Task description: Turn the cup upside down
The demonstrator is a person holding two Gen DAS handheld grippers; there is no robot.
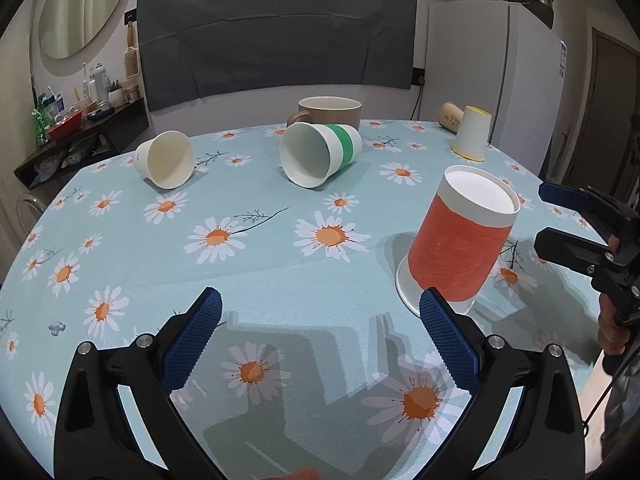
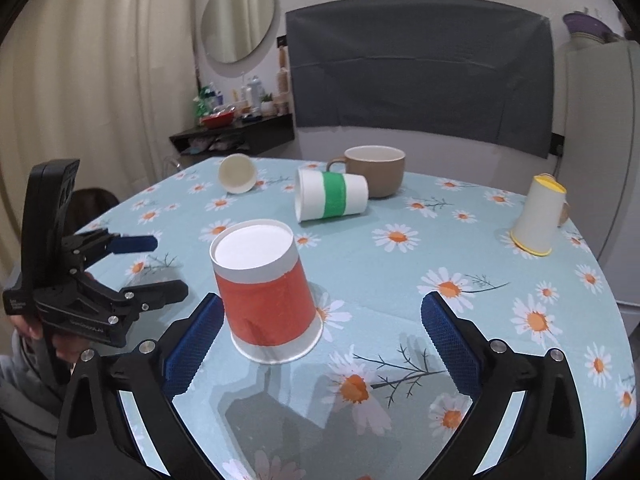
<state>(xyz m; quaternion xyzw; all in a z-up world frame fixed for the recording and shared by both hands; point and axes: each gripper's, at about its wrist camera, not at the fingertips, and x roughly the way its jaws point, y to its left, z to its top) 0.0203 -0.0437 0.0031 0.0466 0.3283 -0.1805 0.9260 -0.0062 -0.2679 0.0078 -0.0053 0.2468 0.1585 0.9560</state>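
The red cup [image 2: 269, 292] stands mouth-down on the worktop [image 2: 480, 240], seemingly flipped already; the right gripper [image 2: 320, 336] at its 6 o'clock and the left gripper [image 1: 320, 332] both gape wide, empty

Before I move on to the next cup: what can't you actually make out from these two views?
- Patterned cup, both views: mostly hidden behind the yellow-rimmed cup; whether they touch is unclear.
- Brown mug, left wrist view: lower body covered by the green-banded cup.
- Orange cup: interior hidden, mouth down on the table.
- Shelf items: too small to identify.
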